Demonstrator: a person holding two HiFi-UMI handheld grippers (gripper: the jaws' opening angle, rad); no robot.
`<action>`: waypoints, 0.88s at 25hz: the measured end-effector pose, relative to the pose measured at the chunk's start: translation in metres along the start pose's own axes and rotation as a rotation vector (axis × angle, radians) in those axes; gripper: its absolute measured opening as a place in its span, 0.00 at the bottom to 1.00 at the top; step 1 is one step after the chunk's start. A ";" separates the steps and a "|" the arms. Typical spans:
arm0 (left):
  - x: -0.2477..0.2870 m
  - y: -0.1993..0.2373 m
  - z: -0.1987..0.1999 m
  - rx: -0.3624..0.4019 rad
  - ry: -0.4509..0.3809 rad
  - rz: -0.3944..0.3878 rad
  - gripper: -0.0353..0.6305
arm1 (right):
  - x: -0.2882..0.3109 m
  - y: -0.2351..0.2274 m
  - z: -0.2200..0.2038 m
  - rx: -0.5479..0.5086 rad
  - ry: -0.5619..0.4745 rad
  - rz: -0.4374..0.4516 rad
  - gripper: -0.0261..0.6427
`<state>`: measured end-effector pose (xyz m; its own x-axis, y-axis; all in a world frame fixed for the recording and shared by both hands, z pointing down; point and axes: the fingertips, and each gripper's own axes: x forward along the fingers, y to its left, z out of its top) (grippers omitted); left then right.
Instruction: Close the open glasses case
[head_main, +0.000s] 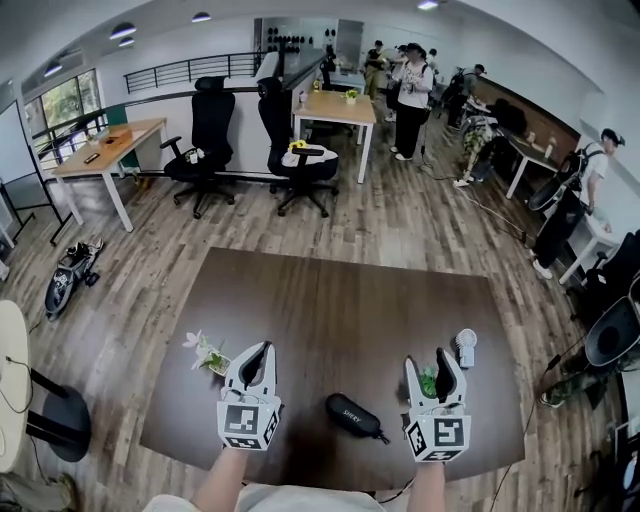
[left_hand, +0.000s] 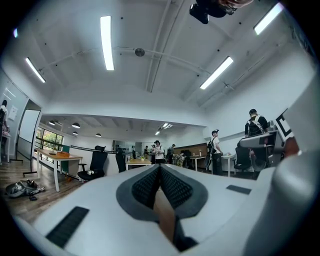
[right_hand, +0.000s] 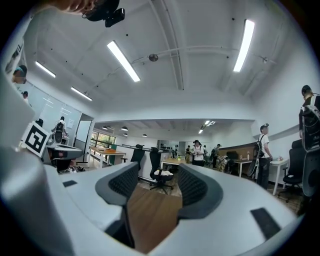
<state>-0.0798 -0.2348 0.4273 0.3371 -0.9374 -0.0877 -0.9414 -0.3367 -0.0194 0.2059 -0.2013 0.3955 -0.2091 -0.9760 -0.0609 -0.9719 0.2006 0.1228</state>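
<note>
two claws hang level over the near edge of the counter (head_main: 340, 290), and the black glasses case (head_main: 353, 415) lies on it between them, nearer the right one and touching neither. the left claw (head_main: 260, 348) is closed on nothing. the right claw (head_main: 432, 360) stands open and empty: a small green plant (head_main: 428, 382) shows in its gap from above, yet the right gripper view has only counter between the jaws. from the head view the case looks already shut, though its seam is too small to be sure. if the lid is not fully latched, the best way is probably to steady one end with the closed left claw and press the lid gently from above, since the rounded shell could slide.
</note>
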 end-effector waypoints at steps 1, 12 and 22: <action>0.001 0.000 0.000 -0.002 0.000 -0.001 0.06 | -0.001 -0.001 0.000 -0.002 -0.002 -0.003 0.40; 0.006 -0.015 -0.002 0.008 0.021 -0.040 0.06 | -0.012 -0.007 -0.004 0.001 0.002 -0.080 0.04; 0.009 -0.022 0.003 0.015 0.028 -0.056 0.06 | -0.013 -0.010 0.000 0.002 0.006 -0.078 0.04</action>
<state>-0.0562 -0.2353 0.4240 0.3888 -0.9195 -0.0578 -0.9212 -0.3871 -0.0383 0.2186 -0.1905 0.3948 -0.1319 -0.9892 -0.0644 -0.9855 0.1238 0.1156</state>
